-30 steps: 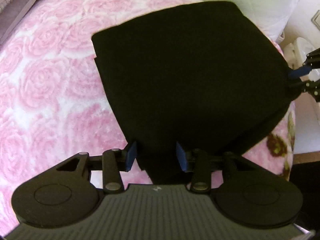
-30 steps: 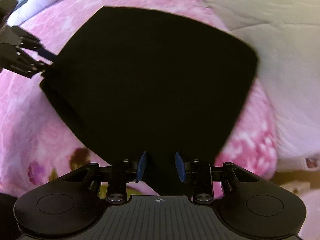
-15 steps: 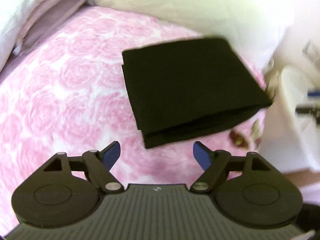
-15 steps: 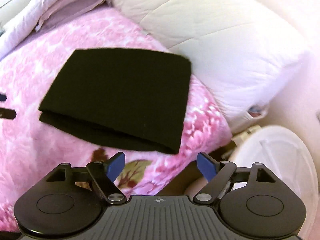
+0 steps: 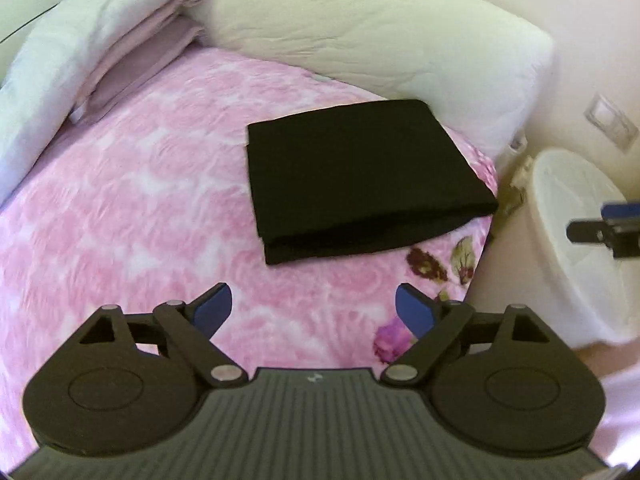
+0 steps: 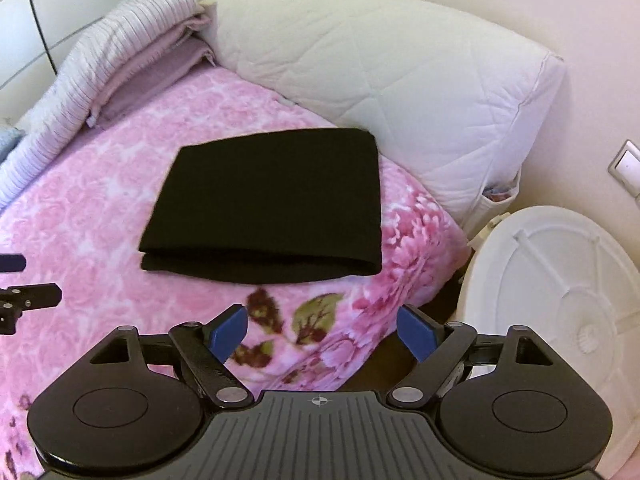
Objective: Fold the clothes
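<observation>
A black garment (image 5: 360, 176) lies folded into a flat rectangle on the pink rose-patterned blanket (image 5: 140, 208), near the bed's right edge; it also shows in the right wrist view (image 6: 272, 204). My left gripper (image 5: 314, 312) is open and empty, held back from the garment's near edge. My right gripper (image 6: 324, 330) is open and empty, above the bed's corner and short of the garment. The right gripper shows at the right edge of the left wrist view (image 5: 608, 228). The left gripper shows at the left edge of the right wrist view (image 6: 24, 292).
A large white quilted pillow (image 5: 380, 40) lies behind the garment. Folded lilac and white bedding (image 5: 112, 52) is stacked at the back left. A round white plastic lid or bin (image 6: 560, 296) stands on the floor right of the bed. A light switch (image 6: 626, 168) is on the wall.
Both grippers have let go of the black garment, opened wide and pulled back. The garment now lies flat and folded on the blanket.
</observation>
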The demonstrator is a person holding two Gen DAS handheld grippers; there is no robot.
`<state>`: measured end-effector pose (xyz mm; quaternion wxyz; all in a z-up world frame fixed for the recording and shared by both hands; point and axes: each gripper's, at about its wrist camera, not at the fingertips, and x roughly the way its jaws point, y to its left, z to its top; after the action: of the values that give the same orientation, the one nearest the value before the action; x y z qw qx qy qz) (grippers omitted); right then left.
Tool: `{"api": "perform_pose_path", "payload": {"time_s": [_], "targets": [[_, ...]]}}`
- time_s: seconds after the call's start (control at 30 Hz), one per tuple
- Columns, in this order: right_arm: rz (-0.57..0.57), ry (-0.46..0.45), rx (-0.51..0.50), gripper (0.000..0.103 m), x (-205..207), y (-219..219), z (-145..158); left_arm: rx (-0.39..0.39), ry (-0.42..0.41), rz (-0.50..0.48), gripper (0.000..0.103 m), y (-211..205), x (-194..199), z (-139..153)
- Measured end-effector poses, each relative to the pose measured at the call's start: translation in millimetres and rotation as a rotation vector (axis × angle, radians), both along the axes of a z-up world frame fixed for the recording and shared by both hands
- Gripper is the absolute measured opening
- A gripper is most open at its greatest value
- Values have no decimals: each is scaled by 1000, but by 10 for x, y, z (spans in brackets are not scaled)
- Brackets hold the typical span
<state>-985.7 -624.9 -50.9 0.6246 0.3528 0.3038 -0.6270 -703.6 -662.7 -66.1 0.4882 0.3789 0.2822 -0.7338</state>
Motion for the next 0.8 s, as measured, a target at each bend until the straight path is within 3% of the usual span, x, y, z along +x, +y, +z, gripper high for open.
{"api": "perform_pose_path", "payload": {"time_s": [0.2,0.47,0.53,0.8], "targets": [[59,4,-20,85,42,284,108,44,15,161,89,432,-27,90],[108,5,-30,85,127,518,227,-10,-23,240,88,866,-127,265],[107,0,-33,85,147,524,252,-19,-1,252,88,887,-116,315],[103,-20,-45,85,229,546,353,-66,-43,246,89,879,-110,396]]}}
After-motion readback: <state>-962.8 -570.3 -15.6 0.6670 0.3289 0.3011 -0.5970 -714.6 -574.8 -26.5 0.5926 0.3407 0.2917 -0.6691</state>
